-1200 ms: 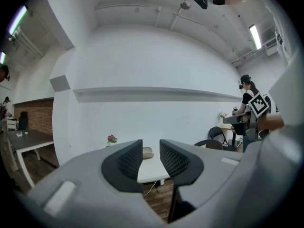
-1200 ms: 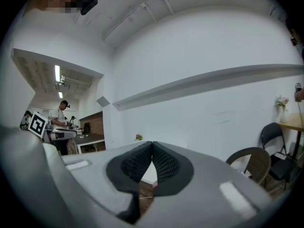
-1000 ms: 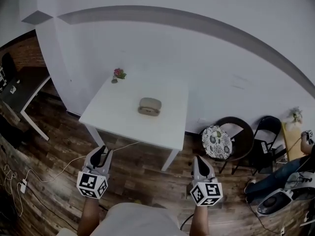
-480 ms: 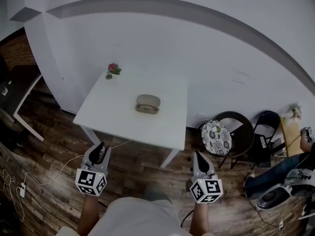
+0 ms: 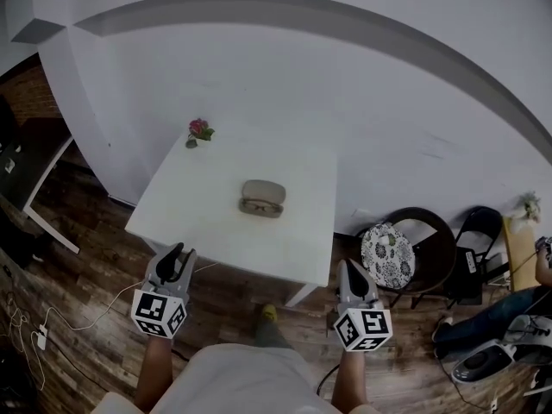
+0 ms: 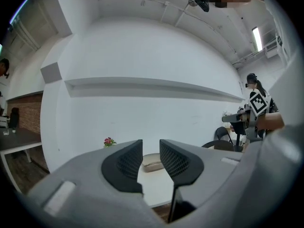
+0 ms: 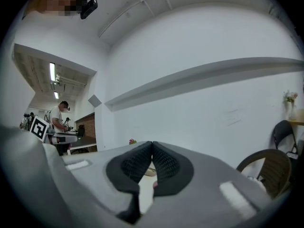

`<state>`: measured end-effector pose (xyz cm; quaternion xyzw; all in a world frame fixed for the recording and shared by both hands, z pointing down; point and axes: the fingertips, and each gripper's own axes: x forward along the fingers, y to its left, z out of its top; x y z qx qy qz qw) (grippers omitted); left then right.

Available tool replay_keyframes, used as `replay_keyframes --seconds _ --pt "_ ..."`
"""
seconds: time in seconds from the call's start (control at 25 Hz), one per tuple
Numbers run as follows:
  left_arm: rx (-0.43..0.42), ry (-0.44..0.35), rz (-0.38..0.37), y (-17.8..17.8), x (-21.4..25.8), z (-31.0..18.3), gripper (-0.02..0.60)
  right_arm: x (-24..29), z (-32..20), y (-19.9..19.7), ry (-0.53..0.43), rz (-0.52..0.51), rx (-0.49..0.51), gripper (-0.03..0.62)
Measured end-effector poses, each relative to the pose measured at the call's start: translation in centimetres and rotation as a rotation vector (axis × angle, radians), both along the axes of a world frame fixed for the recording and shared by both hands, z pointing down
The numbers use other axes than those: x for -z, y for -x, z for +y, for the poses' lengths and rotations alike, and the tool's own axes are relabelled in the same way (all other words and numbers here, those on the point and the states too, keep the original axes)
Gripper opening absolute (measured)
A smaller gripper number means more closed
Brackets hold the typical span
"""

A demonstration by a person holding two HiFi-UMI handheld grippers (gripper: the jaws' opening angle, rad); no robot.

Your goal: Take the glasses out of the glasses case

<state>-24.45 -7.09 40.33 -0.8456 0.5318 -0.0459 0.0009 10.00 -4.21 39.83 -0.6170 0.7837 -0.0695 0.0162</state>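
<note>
Table [image 5: 200, 214] nearer than before.
Case [image 5: 263, 191] sits mid-table, glasses [image 5: 259, 205] inside; left gripper [image 5: 176, 252] parted, empty, right gripper [image 5: 347, 267] clenched on nothing (both well short). Arriving clenched, the right could shove the case off.

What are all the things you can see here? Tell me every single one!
table: one, white, against the wall
glasses case: one, tan-grey, near the table's middle
glasses: one pair, dark rims, apparently lying in the case's near half
flower: one, pink, table's far left corner
round chair: one, dark brown, right of the table
cushion: one, black-and-white flowery, on the round chair
folding chair: one, black, far right
floor: brown wood, all around
left claw: one, grey, lower left, open and empty
right claw: one, grey, lower right, shut and empty
</note>
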Motion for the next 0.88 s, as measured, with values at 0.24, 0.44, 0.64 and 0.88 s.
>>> replay_keyframes --seconds 0.24,0.44,0.64,0.88 --pt "-0.005 0.02 -0.012 -1.4 -0.6 -5.8 0.112 -1.0 -5.3 -1.5 0.027 -0.011 0.002 0.003" --pt "-0.02 0.061 -0.031 -2.8 -2.0 -9.4 0.112 -1.7 -10.0 -3.0 0.043 -0.019 0.002 0.003" --pt "0.005 0.047 -0.044 -3.1 -1.0 -13.4 0.111 -1.4 -15.0 -3.3 0.042 -0.027 0.038 0.003" --pt "0.025 0.024 -0.056 -3.8 0.8 -17.9 0.111 -0.2 -20.1 -3.9 0.021 -0.039 0.062 0.003"
